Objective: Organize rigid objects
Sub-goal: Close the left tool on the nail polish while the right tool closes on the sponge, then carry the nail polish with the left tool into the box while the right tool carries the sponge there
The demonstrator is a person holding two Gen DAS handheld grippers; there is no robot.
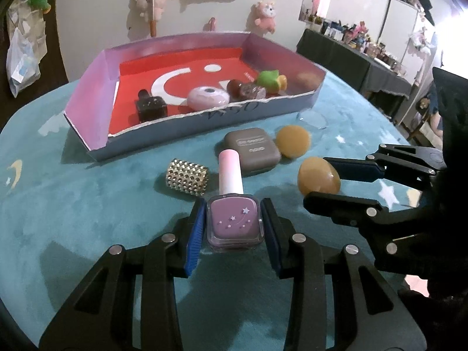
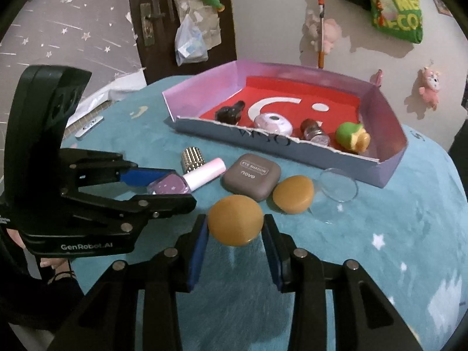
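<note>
Two grippers work side by side over the teal tablecloth (image 1: 87,210). The left gripper (image 1: 234,228) is clenched on the purple nail polish bottle (image 1: 234,222), its blue pads pressed against both glass sides, the pink cap pointing toward the box (image 1: 204,117). The right gripper (image 2: 235,231) brackets an amber stone (image 2: 235,223) with its pads touching both flanks, grasping it. Between them and the box lie a studded gold cylinder (image 1: 186,177), a grey eyeshadow case (image 1: 253,149) and a second amber stone (image 1: 293,141).

The right wrist view reads the case lid as "EYE SHADOW" and shows a clear glass disc (image 2: 337,185) plainly just beside the box wall; the left view shows that disc only faintly. The left view shows the bottle's star print. Inside the box sit a dark bottle (image 1: 150,106), a pink round compact (image 1: 208,97), a brown jar (image 1: 244,89) and a green toy (image 1: 270,81).
</note>
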